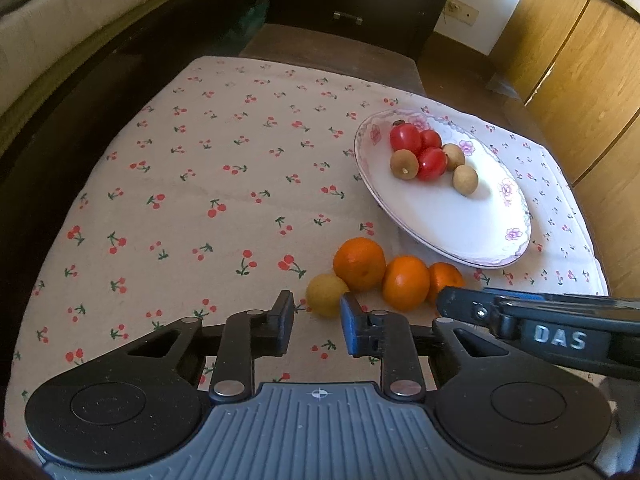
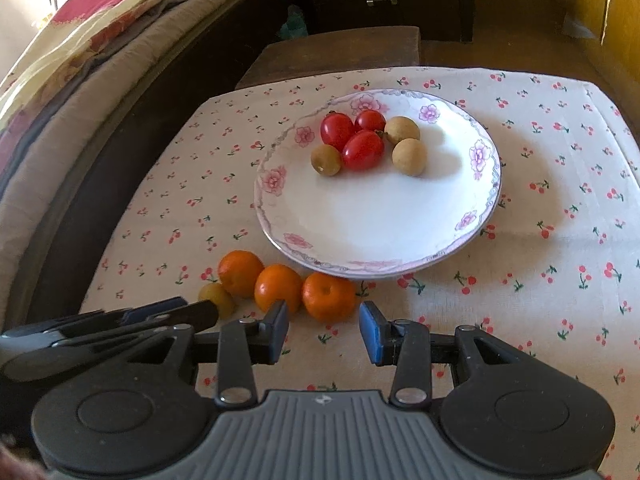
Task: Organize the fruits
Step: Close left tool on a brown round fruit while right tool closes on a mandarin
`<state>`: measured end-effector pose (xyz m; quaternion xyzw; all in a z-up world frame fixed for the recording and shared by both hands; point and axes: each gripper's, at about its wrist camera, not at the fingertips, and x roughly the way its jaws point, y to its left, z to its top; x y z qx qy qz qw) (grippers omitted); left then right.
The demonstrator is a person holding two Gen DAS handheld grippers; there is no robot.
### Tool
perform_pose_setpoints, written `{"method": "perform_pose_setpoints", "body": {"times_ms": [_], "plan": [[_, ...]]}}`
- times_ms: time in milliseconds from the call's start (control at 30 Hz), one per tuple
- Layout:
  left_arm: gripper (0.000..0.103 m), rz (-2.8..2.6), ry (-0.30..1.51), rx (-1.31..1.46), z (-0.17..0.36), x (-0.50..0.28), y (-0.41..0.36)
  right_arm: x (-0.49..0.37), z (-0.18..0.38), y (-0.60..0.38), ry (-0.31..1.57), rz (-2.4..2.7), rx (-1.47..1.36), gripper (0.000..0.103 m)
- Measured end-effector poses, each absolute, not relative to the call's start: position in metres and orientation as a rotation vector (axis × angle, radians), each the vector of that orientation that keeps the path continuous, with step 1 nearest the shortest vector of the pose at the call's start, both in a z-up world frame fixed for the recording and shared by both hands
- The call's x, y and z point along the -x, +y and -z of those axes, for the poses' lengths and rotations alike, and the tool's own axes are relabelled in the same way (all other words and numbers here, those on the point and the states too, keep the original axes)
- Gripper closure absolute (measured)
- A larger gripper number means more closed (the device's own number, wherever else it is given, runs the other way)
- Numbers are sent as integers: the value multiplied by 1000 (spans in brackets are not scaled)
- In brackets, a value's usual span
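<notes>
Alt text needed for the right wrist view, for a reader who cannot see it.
The open right gripper hovers just short of three oranges and a small yellow fruit on a cherry-print cloth. Behind them, a floral plate holds three cherry tomatoes and three longans.

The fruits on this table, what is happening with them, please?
A person holds a gripper in each hand and is sorting fruit. The plate already holds three cherry tomatoes and three longans. Three oranges and one yellowish fruit lie on the cherry-print cloth in front of the plate. The right gripper and the left gripper have their jaws open and empty, just short of those fruits.
</notes>
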<state>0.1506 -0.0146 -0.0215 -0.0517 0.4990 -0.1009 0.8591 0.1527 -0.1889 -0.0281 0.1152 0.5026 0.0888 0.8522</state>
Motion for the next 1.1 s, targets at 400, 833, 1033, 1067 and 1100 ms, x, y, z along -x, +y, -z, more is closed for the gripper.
{"method": "perform_pose_setpoints", "body": {"times_ms": [400,833,1033,1067,1100], "plan": [[66,210,1061,148,24,-154,-12,-161,32,-179,1011,-231,-208,61],[64,194,1060,192,25,-160,-12,-145,29,-181,1038,-243,-157,84],[64,171,1060,188,33,-166,-18,-150,29,-183,1023,-259,-186,81],[64,165,1049,191,34,-167,-19,-151,29,-182,1017,-255,-184,80],[64,164,1047,195,34,-167,-19,-152,30,-181,1012,-244,-175,79]]}}
